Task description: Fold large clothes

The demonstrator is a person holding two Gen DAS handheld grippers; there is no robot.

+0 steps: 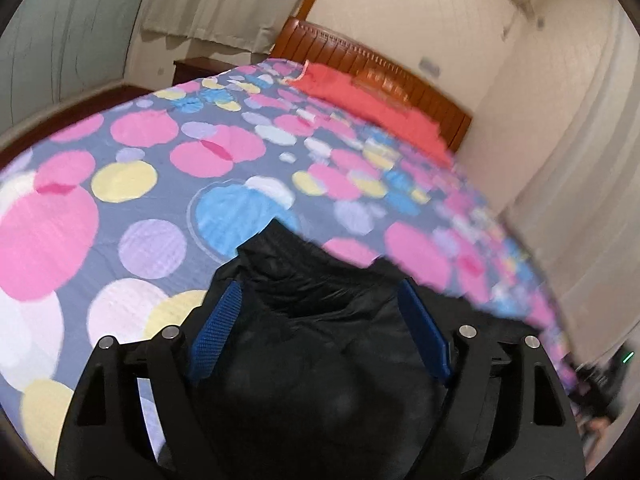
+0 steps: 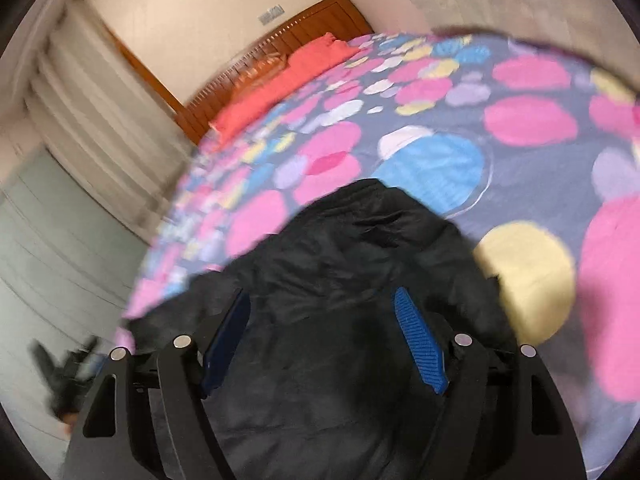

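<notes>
Black garment (image 1: 320,340) lay bunched on the bed (image 1: 120,220), lower centre of both frames. Left hand-held gripper (image 1: 320,320) and right hand-held gripper (image 2: 324,328) stood wide open, cloth between the jaws, ungripped. Folding apparently partway; final neat shape not confirmed.

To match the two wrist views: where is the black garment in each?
Left wrist: the black garment fills the lower centre, lying between the open blue pads of the left gripper, on the dotted bedspread.
Right wrist: it fills the lower centre, between the open pads of the right gripper.
Shared landmark: the red pillow by the wooden headboard.
</notes>
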